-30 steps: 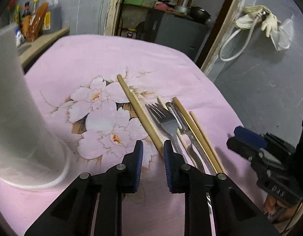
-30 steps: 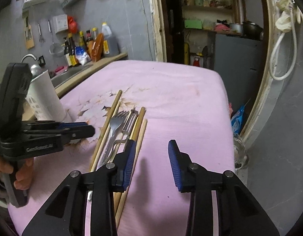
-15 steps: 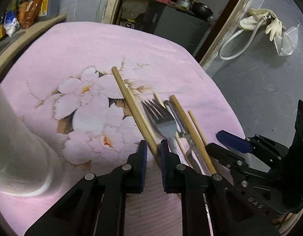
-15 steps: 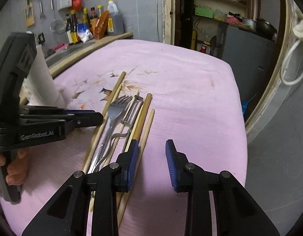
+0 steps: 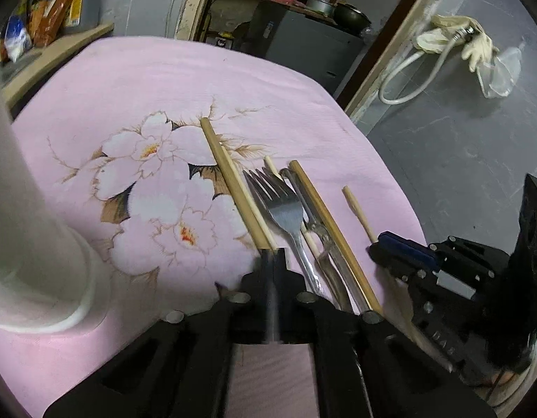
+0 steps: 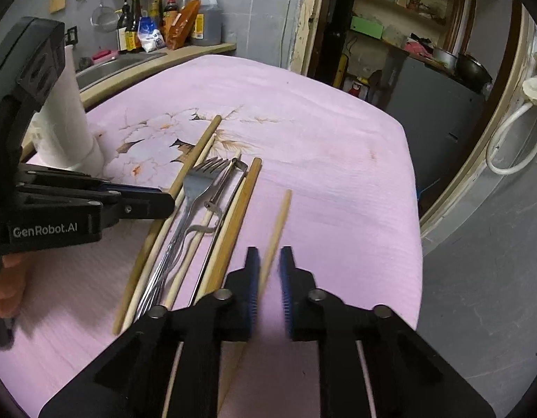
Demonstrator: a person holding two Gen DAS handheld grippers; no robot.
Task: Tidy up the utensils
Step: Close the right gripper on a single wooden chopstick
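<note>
A: Your left gripper [image 5: 271, 261] has just closed its jaws on the leftmost chopstick [image 5: 230, 177], near its low end. Pads tight on it.

B: And the right?

A: The right gripper [image 6: 270, 261] has also been closing; one thin chopstick [image 6: 277, 223] sits between the jaws, swung out from the pile. The pads look nearly shut on it (motion blur, so contact is a judgement).

B: Where's the rest?

A: All on the pink cloth [image 6: 338, 174] over the bench: fork [image 6: 198, 188], a metal tool [image 6: 226, 181] beside it, more chopsticks [image 6: 237, 216], lying side by side and touching.

B: How will they handle?

A: The sticks are light, stiff and smooth. Gripped at one end, they'll likely pivot or slip in your jaws; take them nearer the middle if they droop. The fork is heavier and slick, so grab its handle.

B: Any container?

A: A white cylinder [image 5: 28, 226] stands to the left on the cloth. I can't see inside it or tell whether it's a holder.
</note>
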